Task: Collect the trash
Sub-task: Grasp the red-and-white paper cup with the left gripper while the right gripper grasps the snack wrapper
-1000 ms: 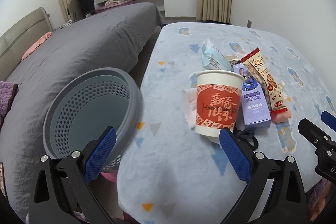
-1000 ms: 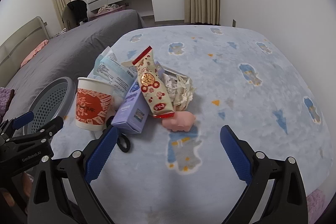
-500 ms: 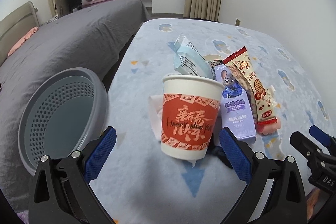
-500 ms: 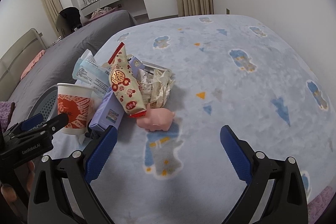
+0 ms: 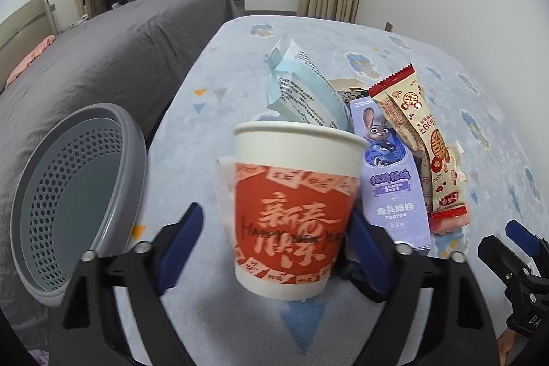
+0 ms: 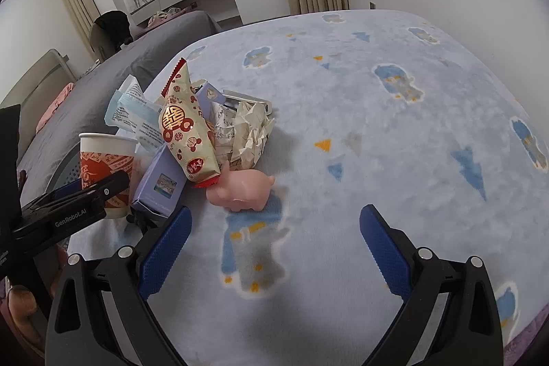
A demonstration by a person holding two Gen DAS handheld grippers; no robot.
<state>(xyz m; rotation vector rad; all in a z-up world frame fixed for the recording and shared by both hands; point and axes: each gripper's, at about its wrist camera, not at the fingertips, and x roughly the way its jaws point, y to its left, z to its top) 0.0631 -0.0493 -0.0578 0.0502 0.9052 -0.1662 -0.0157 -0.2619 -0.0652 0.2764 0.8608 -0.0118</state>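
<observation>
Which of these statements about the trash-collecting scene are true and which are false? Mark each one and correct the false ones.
1. The paper cup stands upright between the left tool's fingers. True; its jaws are closing.
2. The right tool grips the pink pig toy. False: it is open and empty, with the pig beyond its fingers.
3. The grey basket sits to the cup's left in the left wrist view. True.
4. The basket already holds wrappers. False: what shows of its inside holds nothing.
5. The purple box lies beside the cup. True.
</observation>
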